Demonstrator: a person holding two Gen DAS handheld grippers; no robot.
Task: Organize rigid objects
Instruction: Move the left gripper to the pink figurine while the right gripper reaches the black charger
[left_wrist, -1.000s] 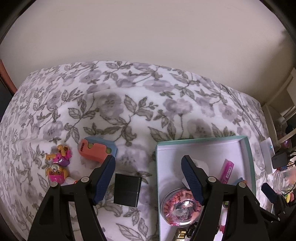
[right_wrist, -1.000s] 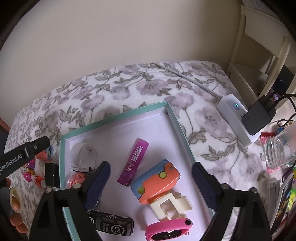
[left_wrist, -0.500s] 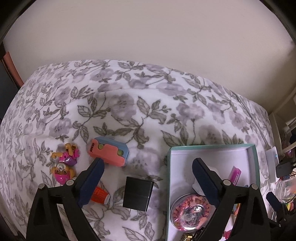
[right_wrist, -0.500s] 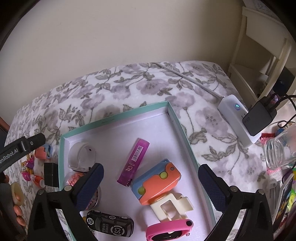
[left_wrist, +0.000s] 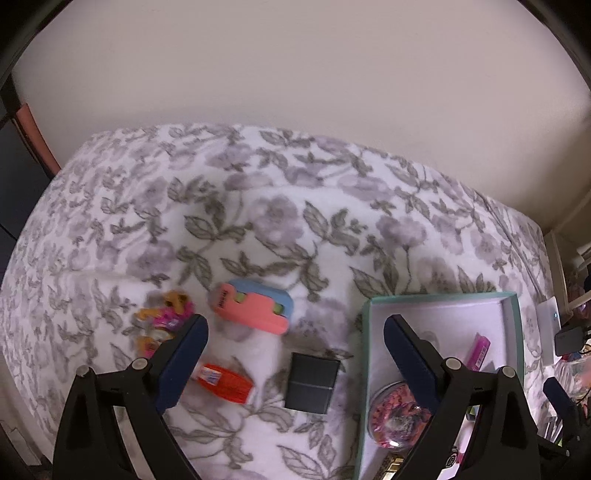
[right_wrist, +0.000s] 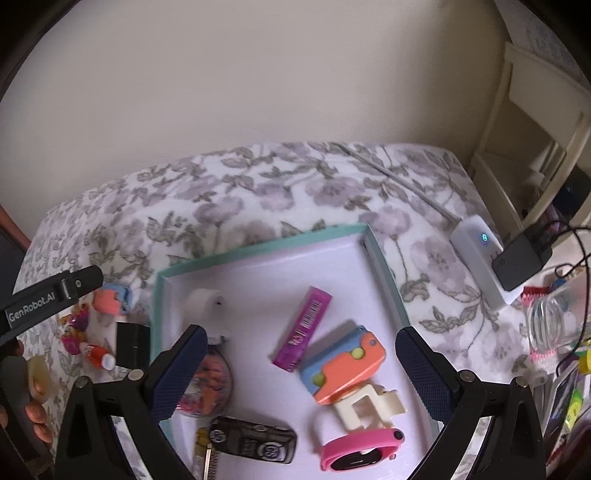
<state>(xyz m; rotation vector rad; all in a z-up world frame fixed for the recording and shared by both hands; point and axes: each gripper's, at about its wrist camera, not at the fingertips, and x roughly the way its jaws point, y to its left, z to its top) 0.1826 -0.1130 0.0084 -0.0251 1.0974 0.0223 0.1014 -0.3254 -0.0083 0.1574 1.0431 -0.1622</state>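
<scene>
I see my left gripper (left_wrist: 295, 360) spread wide above the black box (left_wrist: 312, 382), at 9 o'clock beside the teal tray (left_wrist: 439, 297), while my right gripper (right_wrist: 301, 373) hangs spread, empty, over that tray.

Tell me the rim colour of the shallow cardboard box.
Teal, best seen from the right wrist view.

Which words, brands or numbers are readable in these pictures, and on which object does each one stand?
"GenRobot.AI": white print on the black left hand-held gripper, seen from the right wrist.
Black rectangular case in the teal-rimmed box: round white logo, too blurred to read.
Magenta stick: print unreadable.
Pink-and-blue toy on the floral cloth: dark lettering, blurred.
Small orange tube: label unreadable.
</scene>
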